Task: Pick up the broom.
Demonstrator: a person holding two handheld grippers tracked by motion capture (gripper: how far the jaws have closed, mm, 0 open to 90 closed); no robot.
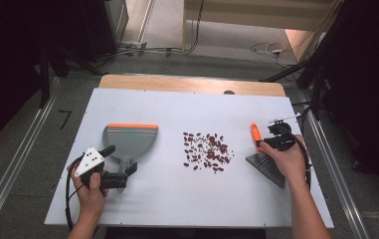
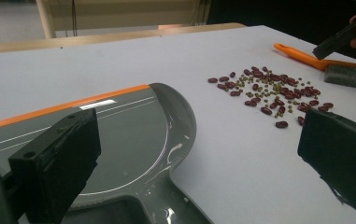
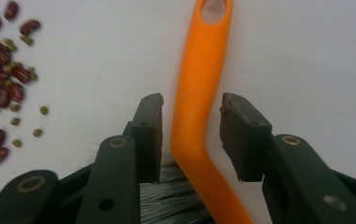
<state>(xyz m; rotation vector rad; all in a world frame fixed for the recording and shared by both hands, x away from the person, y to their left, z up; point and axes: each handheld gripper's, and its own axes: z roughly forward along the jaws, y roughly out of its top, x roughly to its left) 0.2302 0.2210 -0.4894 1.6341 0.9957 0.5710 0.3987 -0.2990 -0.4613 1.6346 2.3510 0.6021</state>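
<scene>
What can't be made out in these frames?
- Brush bristles: right gripper view, cut off by the bottom edge and hidden behind the fingers; in the high view the hand covers part.
- Dustpan handle: left gripper view, cut off at the bottom edge.
- Green beans: high view, too small to count.
- Table's far surroundings: high view, too dark.

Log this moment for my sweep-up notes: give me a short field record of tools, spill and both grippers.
surface: white tabletop
spill: red and green beans, loose pile mid-table
tool 1: grey plastic dustpan with orange lip, lying left of the pile
tool 2: orange-handled grey-bristle brush, lying right of the pile
left gripper: jaws wide, straddling the dustpan's handle
right gripper: jaws either side of the brush handle, gaps visible, not yet clamped
</scene>
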